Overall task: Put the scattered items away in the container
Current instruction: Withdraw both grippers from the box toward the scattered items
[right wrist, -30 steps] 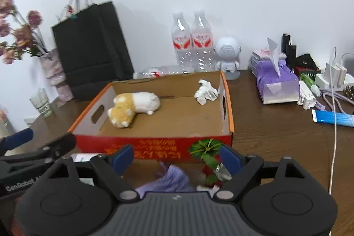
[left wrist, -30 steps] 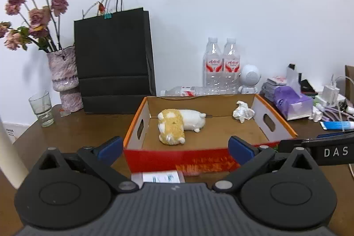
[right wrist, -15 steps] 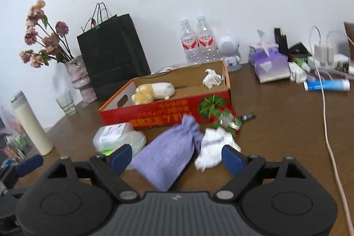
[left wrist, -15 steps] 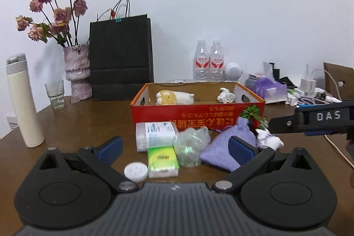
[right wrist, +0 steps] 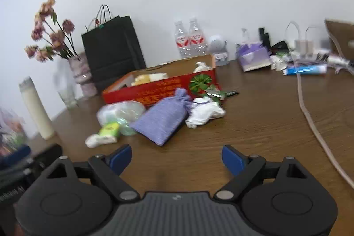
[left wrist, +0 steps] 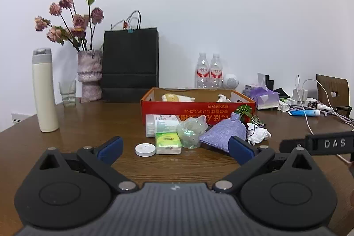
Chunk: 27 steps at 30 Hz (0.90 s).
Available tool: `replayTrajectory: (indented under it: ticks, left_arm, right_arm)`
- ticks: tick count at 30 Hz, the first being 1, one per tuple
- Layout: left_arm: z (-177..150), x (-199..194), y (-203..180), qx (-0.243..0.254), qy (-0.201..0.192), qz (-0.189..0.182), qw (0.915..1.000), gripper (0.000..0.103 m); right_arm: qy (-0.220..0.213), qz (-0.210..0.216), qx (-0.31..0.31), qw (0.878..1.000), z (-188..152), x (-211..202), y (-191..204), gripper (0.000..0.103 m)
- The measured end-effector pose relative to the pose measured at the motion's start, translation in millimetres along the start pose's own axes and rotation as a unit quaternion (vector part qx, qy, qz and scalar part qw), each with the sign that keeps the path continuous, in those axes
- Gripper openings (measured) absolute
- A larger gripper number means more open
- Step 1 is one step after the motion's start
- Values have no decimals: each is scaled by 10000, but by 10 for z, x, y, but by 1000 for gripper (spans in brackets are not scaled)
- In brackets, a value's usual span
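A red cardboard box on the brown table holds a plush toy and a crumpled tissue. In front of it lie a purple cloth pouch, a crumpled clear bag, a green tissue pack, a white box, a white round cap, a white wad and a green leafy sprig. My left gripper is open, short of the pile. My right gripper is open and empty, with the pouch just beyond it.
At the back stand a black paper bag, a vase of dried flowers, a glass, a cream flask and two water bottles. Tissue box, chargers, a blue tube and a cable crowd the right side.
Both grippers have pulled back from the box and sunk lower. The scattered pile in front of the box has come into full view. Both stayed open.
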State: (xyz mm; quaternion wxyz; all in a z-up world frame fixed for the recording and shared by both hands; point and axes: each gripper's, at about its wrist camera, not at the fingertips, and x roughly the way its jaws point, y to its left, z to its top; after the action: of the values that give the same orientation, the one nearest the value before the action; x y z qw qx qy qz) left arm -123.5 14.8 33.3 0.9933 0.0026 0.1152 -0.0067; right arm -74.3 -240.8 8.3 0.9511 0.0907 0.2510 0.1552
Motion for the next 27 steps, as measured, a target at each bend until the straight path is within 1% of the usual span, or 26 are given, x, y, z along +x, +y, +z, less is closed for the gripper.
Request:
replayTrajectory:
  ticks: [1,2,3,4,5,6,7,9,11,12,14,16,18,20,22,23,24,26,27]
  left_arm:
    - [-25,-13,-3,43,6,3,10000,103]
    - [-44,-26,-4,72,30,-11,10000,103]
    - [-61,-40,-6,77,58,-37,9999,103]
    - [-75,-52,-7,72,78,-63,9999,103]
    - [-88,-59,-11,68,94,-73,9999,103]
    - [-99,-56,-17,62,130,-75,9999,103]
    - [-107,-48,-21,57,174,-77,9998,103]
    - [-113,-27,-20,65,226,-72,9997,103]
    - [-103,3,-18,85,268,-5,9996,103]
    - [-92,27,-3,83,287,31,9995,103]
    - [-59,86,43,37,347,69,9994,103]
    - [-12,173,93,17,478,42,9988,103]
    - [39,270,139,-17,613,-35,9981,103]
    - [79,388,178,-73,751,-73,9971,103]
    - [112,536,209,-92,956,70,9954,103]
    - [125,603,228,-115,1021,128,9946,103]
    - [137,673,253,-138,1079,133,9940,103]
    - [155,813,308,-170,1248,117,9920,103]
    - [166,895,347,-184,1354,103,9906,103]
  right_arm:
    - [52,36,86,9999,-24,-13,-17,88]
    - [85,-13,130,9999,-50,-29,-18,89]
    - [99,-67,78,9999,-73,-51,-5,89]
    - [97,-28,88,9999,-89,-68,-7,89]
    - [62,-91,99,9999,-109,-88,-5,89]
    - [26,-216,-18,9998,-131,-98,19,89]
    - [51,-194,-79,9998,-141,-92,24,89]
    - [166,-27,166,9997,-158,-64,-32,89]
    - [206,-106,15,9997,-181,-32,-9,89]
    - [249,-57,51,9997,-184,-13,-21,89]
    - [276,-124,65,9995,-178,22,-30,89]
    - [327,22,195,9993,-150,54,-77,89]
    - [315,-186,4,9993,-114,118,-60,89]
    - [396,-82,101,9991,-64,198,-101,89]
    - [408,-150,29,9991,-8,261,-110,89]
    - [408,-67,65,9991,18,281,-128,89]
    - [407,-29,128,9991,53,317,-150,89]
    - [412,-190,-101,9989,113,400,-134,89]
    - [438,-143,-93,9989,142,436,-150,89]
